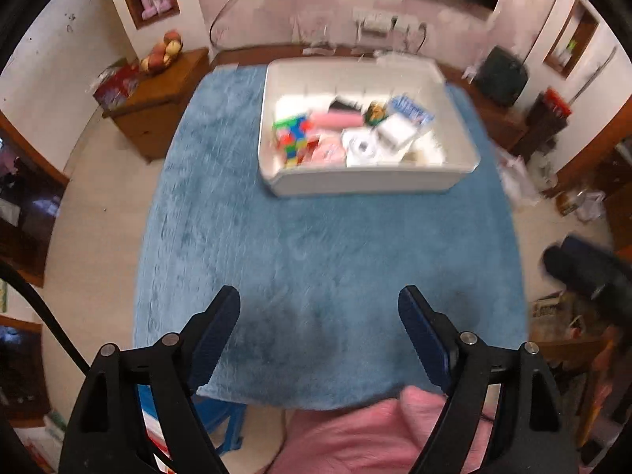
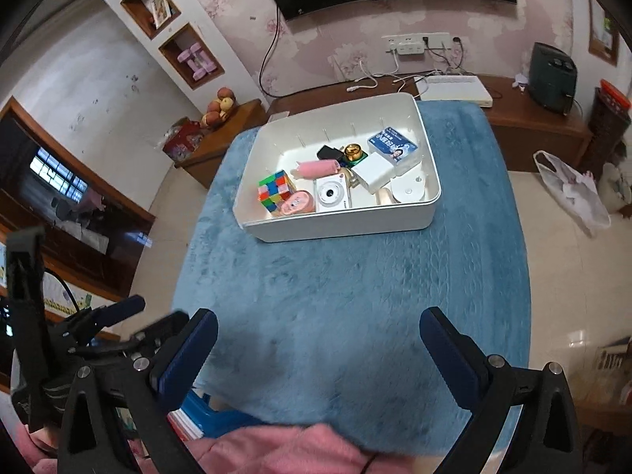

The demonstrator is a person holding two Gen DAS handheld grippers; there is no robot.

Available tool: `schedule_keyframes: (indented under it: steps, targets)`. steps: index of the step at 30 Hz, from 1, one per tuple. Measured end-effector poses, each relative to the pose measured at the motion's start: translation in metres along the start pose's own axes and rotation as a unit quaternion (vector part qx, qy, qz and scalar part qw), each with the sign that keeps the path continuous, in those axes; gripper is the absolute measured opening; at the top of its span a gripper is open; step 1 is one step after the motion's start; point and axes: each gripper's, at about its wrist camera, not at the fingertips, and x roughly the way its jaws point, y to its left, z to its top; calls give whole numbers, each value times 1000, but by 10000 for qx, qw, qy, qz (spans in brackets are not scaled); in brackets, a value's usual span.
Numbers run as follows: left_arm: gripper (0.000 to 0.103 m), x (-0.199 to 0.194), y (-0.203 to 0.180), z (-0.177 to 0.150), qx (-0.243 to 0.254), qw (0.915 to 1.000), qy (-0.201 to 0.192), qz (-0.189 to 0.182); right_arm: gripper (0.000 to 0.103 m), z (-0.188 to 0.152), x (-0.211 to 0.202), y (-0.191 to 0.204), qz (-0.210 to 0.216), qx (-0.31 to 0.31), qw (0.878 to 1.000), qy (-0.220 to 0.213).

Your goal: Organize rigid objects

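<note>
- Left gripper (image 1: 319, 308): jaws wide apart, nothing between them; hangs over near part of blue plush cloth (image 1: 316, 245). Finger bases cut off by bottom edge of frame.
- Right gripper (image 2: 318, 330): jaws apart, nothing held; over near edge of same cloth.
- White bin (image 2: 428, 213): sits on far half of cloth, well apart from both grippers. All task items lie inside it.
- Bin contents, right wrist view: Rubik's cube (image 2: 276, 190) at near-left; pink round tin (image 2: 297, 203) just beside it; white camera (image 2: 332, 194) next to tin; pink roll (image 2: 318, 168); gold bell (image 2: 354, 152); blue-white box (image 2: 392, 147) at far-right; white adapter (image 2: 374, 170).
- Left wrist view is motion-blurred: contents show as colour patches only, cube (image 1: 294, 140) barely readable.
- Near bin wall hides lower parts of tin and camera.
- Pink fabric (image 2: 276, 450) at bottom: partly cut off.
</note>
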Motion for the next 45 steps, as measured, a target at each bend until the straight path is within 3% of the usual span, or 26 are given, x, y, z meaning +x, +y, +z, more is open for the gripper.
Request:
schedule_keyframes:
  steps: [3, 8, 14, 20, 28, 45]
  targets:
    - [85, -27, 0, 4, -51, 9992, -383, -132, 102, -5, -23, 16, -39, -9, 9998, -210]
    - [85, -56, -1, -1, -50, 9958, -911, -101, 102, -17, -51, 39, -461, -379, 9951, -782]
    - [85, -77, 0, -13, -38, 9868, -1620, 2, 102, -33, -72, 58, -786, -657, 9845, -1425]
    - [100, -92, 7, -20, -239, 9742, -2239, 126, 102, -40, -84, 67, -905, -904, 9742, -1861]
    - [101, -97, 4, -28, -261, 9680, -2475, 322, 103, -42, -85, 64, -906, -859, 9736, -1913]
    - [101, -98, 1, -30, -294, 9676, -2462, 467, 103, -39, -79, 63, -711, -894, 9764, -1835]
